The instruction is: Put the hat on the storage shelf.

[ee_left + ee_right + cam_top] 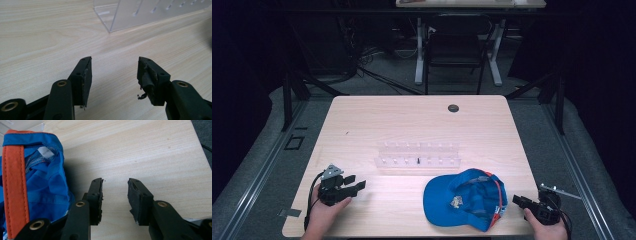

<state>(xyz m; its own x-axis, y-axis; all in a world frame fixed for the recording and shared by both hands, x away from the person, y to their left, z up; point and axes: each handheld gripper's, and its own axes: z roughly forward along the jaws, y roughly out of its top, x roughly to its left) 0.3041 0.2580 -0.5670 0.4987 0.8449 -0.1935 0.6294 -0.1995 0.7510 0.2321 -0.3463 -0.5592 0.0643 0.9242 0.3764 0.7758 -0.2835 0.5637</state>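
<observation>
On the near-left part of the wooden table (362, 120) the left gripper (354, 186) rested in the person's left hand (324, 212), its jaws spread apart with nothing but bare wood between them. Ahead of those jaws and a little to their right stood a clear acrylic rack (140, 12), well clear of the tips; from above it showed as a low, two-row stand (418, 155) across the middle of the table. At the near-right edge the right gripper (518, 200) sat in the right hand (547, 227), jaws likewise parted and empty. Just beside its left jaw lay a blue cap (37, 182) with an orange strip (15, 187) and a white label (46, 151) inside, its fabric close against that jaw's outer side. Seen from above, the cap (462, 197) lay between the two grippers, nearer the right one, just in front of the rack.
</observation>
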